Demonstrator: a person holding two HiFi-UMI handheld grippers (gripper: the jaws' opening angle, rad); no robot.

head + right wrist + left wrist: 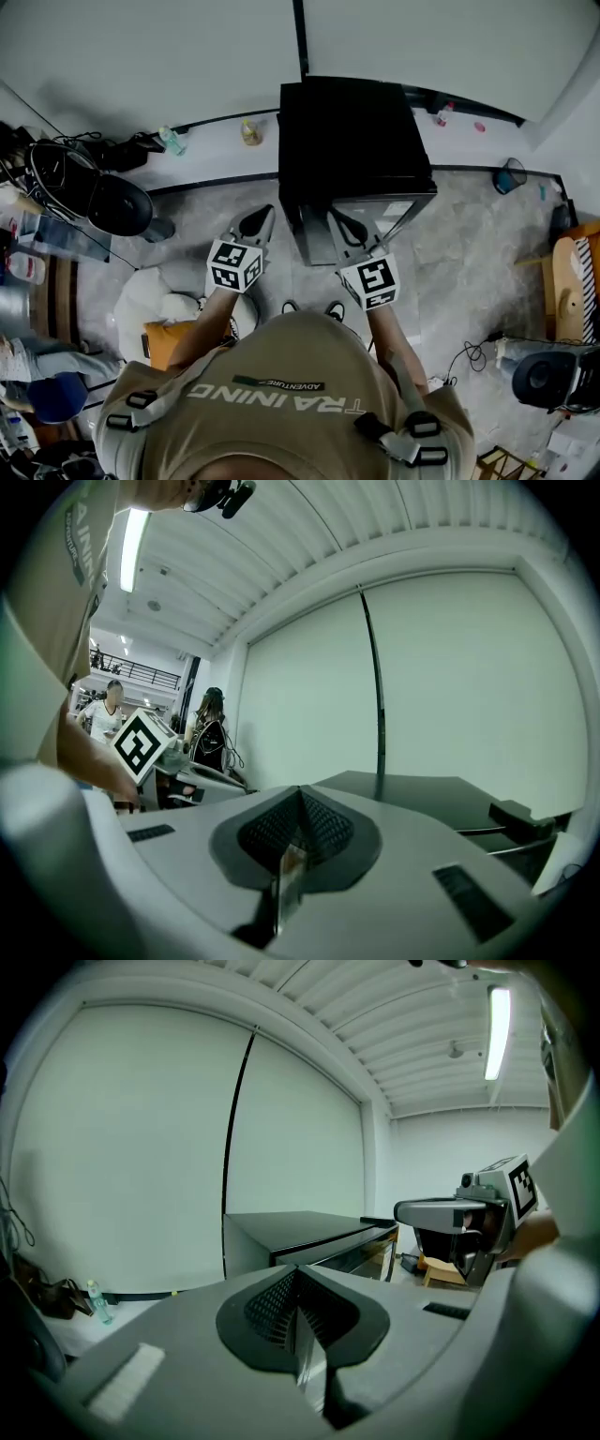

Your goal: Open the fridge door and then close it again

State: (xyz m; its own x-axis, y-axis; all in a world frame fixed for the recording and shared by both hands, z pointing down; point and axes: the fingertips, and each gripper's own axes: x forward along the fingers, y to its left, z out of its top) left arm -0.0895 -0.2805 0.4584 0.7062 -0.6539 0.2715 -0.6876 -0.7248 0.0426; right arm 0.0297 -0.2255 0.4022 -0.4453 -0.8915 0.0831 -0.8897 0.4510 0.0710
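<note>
A low black fridge (354, 141) stands against the white wall, its glass-fronted door (370, 225) facing me and looking closed. My left gripper (255, 223) is held just left of the fridge's front corner, jaws shut with nothing between them. My right gripper (345, 228) hovers right in front of the door, also shut and empty. In the left gripper view the fridge (300, 1234) lies ahead beyond the left gripper (298, 1283), and the right gripper (448, 1213) shows at the right. In the right gripper view the right gripper (298, 810) points over the fridge top (422, 794).
A black round fan (117, 206) and cables sit on the floor at left, with a white bag (150, 295) near my feet. Bottles (172, 141) stand along the wall. At right are a blue cup (509, 175), a wooden chair (567, 281) and a speaker (544, 377).
</note>
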